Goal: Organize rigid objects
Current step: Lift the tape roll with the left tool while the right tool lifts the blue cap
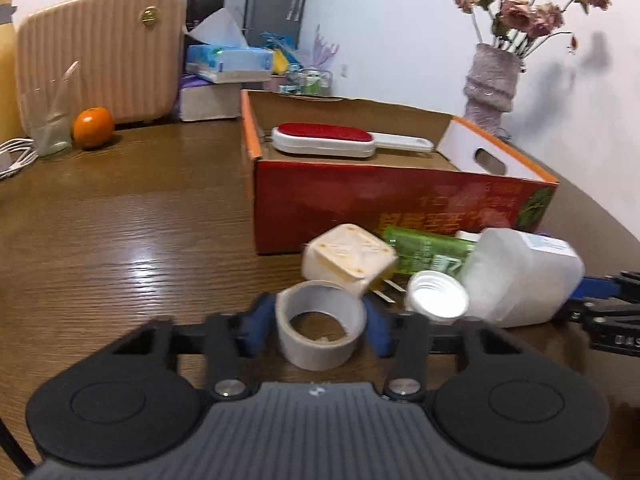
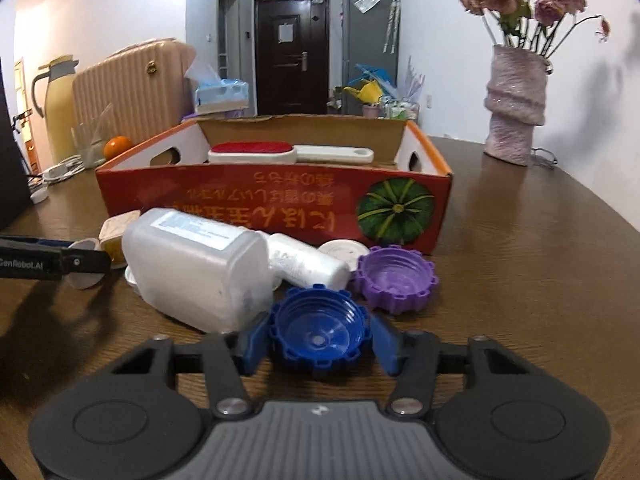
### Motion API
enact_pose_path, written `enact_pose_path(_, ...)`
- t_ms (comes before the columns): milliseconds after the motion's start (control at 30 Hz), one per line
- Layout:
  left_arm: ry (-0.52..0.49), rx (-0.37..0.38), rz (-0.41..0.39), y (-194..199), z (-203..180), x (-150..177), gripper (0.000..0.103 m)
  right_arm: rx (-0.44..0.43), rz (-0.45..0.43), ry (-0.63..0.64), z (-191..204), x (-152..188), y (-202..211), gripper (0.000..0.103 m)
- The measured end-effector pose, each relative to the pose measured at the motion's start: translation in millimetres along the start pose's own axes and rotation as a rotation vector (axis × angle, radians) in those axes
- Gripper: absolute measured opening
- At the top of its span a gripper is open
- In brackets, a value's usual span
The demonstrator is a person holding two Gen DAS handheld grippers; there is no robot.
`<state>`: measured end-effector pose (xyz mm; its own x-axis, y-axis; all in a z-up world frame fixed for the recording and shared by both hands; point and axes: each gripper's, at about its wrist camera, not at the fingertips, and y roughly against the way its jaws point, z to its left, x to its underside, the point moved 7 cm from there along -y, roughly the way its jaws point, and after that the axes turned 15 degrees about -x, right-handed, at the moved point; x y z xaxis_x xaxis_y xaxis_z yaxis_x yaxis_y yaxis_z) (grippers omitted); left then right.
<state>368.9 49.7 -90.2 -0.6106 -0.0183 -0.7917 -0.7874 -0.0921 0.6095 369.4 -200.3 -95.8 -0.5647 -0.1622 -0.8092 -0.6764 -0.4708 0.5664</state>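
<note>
My left gripper [image 1: 320, 322] is shut on a beige tape roll [image 1: 320, 326], its blue pads against both sides. My right gripper [image 2: 318, 338] is shut on a blue ridged cap [image 2: 319, 334] low over the table. A red cardboard box [image 1: 400, 204] holds a red-and-white lint brush [image 1: 332, 141]; the box [image 2: 276, 204] and the brush [image 2: 280, 153] also show in the right wrist view. In front of the box lie a translucent plastic jug [image 2: 196, 268], a purple cap [image 2: 396, 278], a white bottle [image 2: 308, 262], a cream cube [image 1: 348, 258], a green packet [image 1: 428, 252] and a silver lid [image 1: 436, 294].
A pink vase of dried flowers [image 2: 514, 116] stands at the back right. A pink ribbed suitcase [image 1: 100, 64], an orange [image 1: 93, 127], a glass [image 1: 52, 132], tissue boxes [image 1: 228, 64] and white cables [image 1: 16, 156] stand at the back left on the wooden table [image 1: 132, 232].
</note>
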Motion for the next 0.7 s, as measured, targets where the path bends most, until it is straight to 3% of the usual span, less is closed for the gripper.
enact_pose_path(267, -0.028, -0.007, -0.013, 9.4, -9.3, 1.4, 0.044, 0.028, -0.001, 0.015, 4.5, 5.0, 13.3, 0.052)
enact_pose_path(567, 0.078, -0.008, -0.100, 92.3, -12.5, 14.8, 0.044, 0.099, -0.048, -0.031, -0.1, 32.6, 90.7, 0.052)
enact_pose_path(700, 0.063, -0.050, -0.126, 122.3, -10.5, 21.7, 0.044, 0.107, -0.089, -0.033, 3.5, 39.1, 125.5, 0.052)
